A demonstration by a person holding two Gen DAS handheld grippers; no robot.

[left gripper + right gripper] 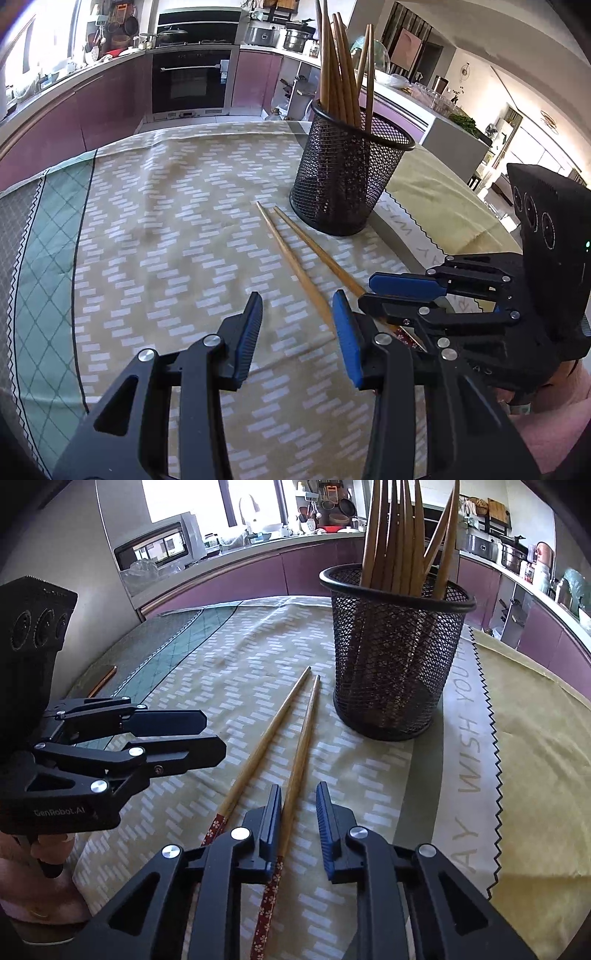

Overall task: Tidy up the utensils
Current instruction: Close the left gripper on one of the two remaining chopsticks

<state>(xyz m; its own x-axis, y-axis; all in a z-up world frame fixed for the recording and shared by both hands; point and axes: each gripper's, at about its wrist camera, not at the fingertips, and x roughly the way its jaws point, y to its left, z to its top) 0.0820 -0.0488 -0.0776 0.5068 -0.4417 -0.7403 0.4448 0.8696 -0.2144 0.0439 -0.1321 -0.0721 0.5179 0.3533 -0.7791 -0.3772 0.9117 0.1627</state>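
Worktop: covered by a patterned cloth of beige with white dashes, a green diamond band at its far left, a yellow cloth with a zigzag edge on the right.
Room: kitchen; purple cabinets, an oven at the far wall, pots and pans along the counter.
Holder: black mesh cup, upright on the cloth, far right of centre, full of wooden chopsticks standing on end.
Loose chopsticks: two, lying flat side by side just near of the holder, thin tips toward it, red flowered ends toward the grippers.
Left hand-held gripper: jaws wide apart, holding nothing; the left chopstick's end lies by its right finger.
Right hand-held gripper: jaws parted, straddling the right chopstick, which lies against the left finger; not clamped.
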